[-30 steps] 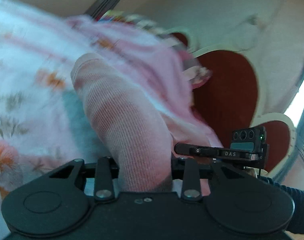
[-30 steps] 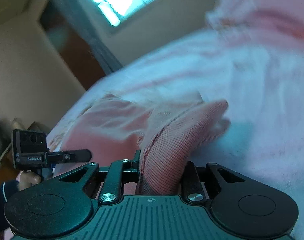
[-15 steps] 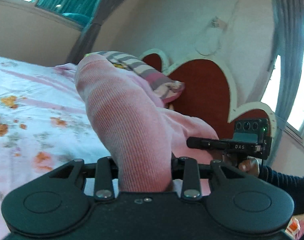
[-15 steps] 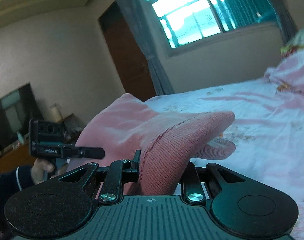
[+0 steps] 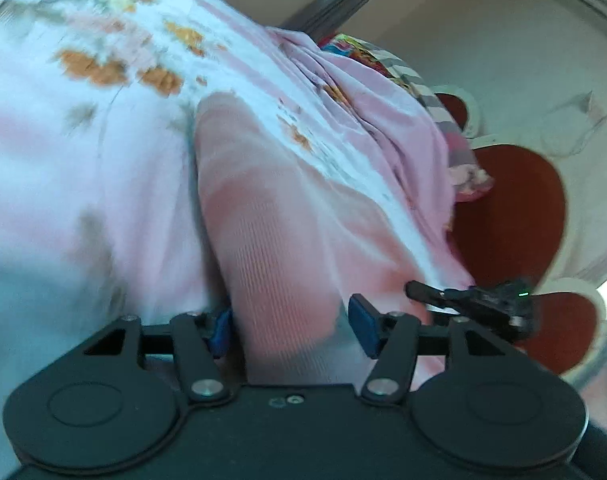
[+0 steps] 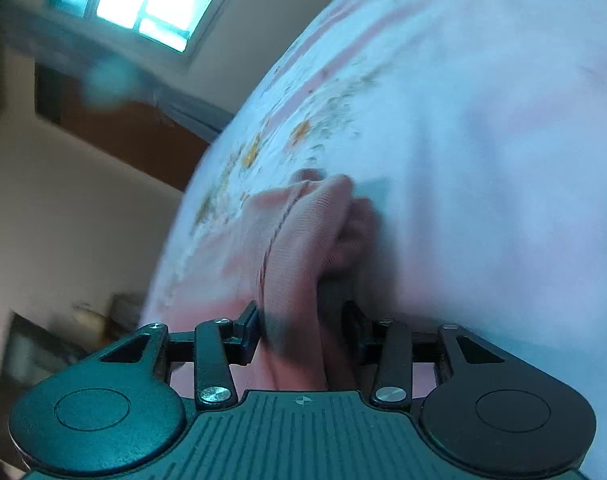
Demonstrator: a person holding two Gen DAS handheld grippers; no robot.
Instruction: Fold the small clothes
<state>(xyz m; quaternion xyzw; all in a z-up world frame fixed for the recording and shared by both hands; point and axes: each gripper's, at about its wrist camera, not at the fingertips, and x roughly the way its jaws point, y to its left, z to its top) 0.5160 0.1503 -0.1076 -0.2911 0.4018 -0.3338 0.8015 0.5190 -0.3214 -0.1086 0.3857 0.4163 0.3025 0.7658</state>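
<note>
You are holding pink ribbed garment (image 5: 271, 232) over floral bed sheet (image 5: 83, 152), one edge in each tool. Left tool (image 5: 291, 330) opening, fabric loose between pads; right tool (image 6: 303, 330) gaping too. Risk: you are losing edge, fold collapsing crooked.

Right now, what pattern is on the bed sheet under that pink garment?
White with pink stripes and orange flowers on the bed sheet; the left wrist view shows it best.

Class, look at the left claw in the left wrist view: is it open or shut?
Open. The left claw shows gaps between its blue pads and the pink ribbed garment lying between them.
</note>
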